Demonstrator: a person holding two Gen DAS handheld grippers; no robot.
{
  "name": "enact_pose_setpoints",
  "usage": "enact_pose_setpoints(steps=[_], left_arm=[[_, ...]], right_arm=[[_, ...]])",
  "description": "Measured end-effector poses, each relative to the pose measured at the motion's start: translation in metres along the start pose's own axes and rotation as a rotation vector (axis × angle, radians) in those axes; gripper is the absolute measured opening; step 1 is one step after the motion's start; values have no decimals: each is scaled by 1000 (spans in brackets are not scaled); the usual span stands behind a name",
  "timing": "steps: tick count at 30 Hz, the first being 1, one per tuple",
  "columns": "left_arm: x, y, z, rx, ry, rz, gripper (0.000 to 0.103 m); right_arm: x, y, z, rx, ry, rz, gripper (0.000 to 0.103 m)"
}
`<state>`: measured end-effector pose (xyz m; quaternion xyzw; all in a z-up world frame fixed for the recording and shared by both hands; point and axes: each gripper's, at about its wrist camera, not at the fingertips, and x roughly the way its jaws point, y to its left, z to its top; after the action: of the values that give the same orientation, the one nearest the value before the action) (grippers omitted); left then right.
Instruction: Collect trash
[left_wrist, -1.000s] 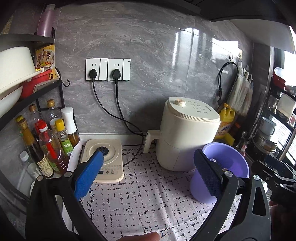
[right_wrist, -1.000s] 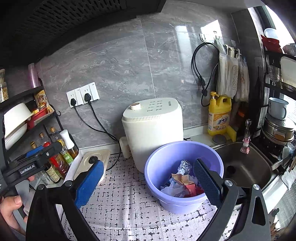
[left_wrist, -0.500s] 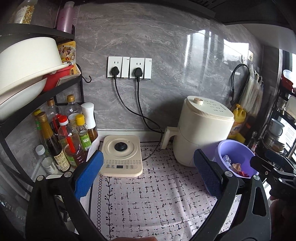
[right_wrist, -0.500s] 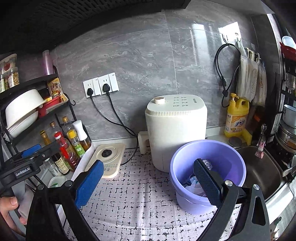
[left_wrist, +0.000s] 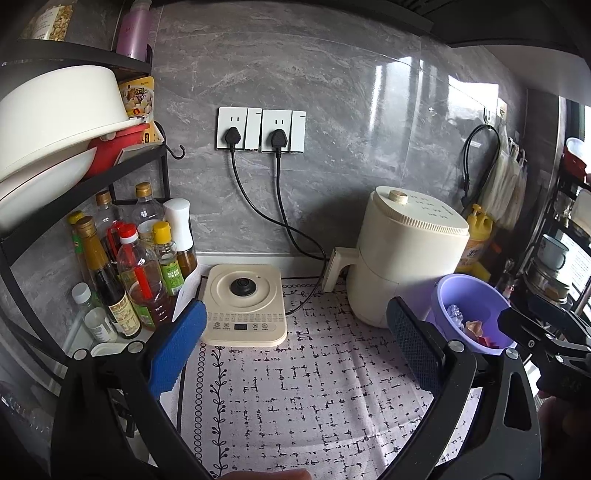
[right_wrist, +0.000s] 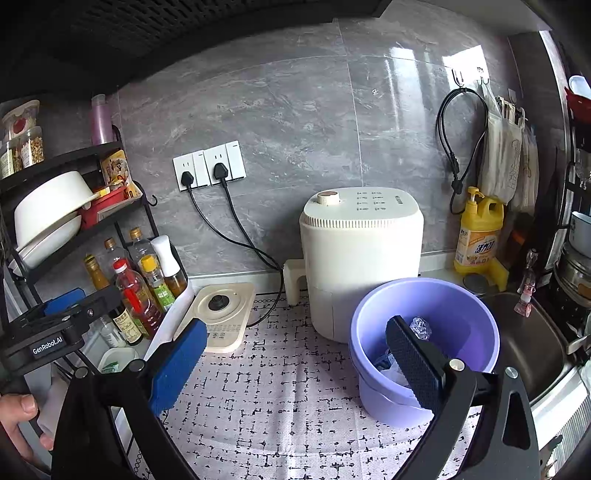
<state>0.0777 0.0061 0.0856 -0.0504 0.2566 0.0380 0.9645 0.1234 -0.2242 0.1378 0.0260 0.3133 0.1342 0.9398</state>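
A purple plastic bucket (right_wrist: 443, 306) stands on the patterned counter mat, right of a cream air fryer. Inside it lies crumpled trash (right_wrist: 419, 328): foil, white and coloured scraps. The bucket also shows in the left wrist view (left_wrist: 469, 291), with its trash (left_wrist: 469, 326). My left gripper (left_wrist: 295, 349) is open and empty above the mat, well left of the bucket. My right gripper (right_wrist: 295, 363) is open and empty, its right finger in front of the bucket's near side. The mat between the fingers carries no loose trash.
A cream air fryer (right_wrist: 360, 258) stands against the wall. A cream kettle base (left_wrist: 245, 304) sits at left with cords to wall sockets. Sauce bottles (left_wrist: 138, 266) and a rack with bowls stand far left. A sink (right_wrist: 532, 343) and yellow detergent bottle (right_wrist: 478, 230) are right.
Both grippers have pulled back and away from the bucket, so it looks smaller and further right. The jaws stay open and empty.
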Motion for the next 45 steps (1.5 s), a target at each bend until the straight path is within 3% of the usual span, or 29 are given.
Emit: enact_pose_setpoints(steps=[45], left_arm=[[3, 2, -3, -27, -1, -5, 97]], right_arm=[[0, -4, -1, -7, 1, -2, 95]])
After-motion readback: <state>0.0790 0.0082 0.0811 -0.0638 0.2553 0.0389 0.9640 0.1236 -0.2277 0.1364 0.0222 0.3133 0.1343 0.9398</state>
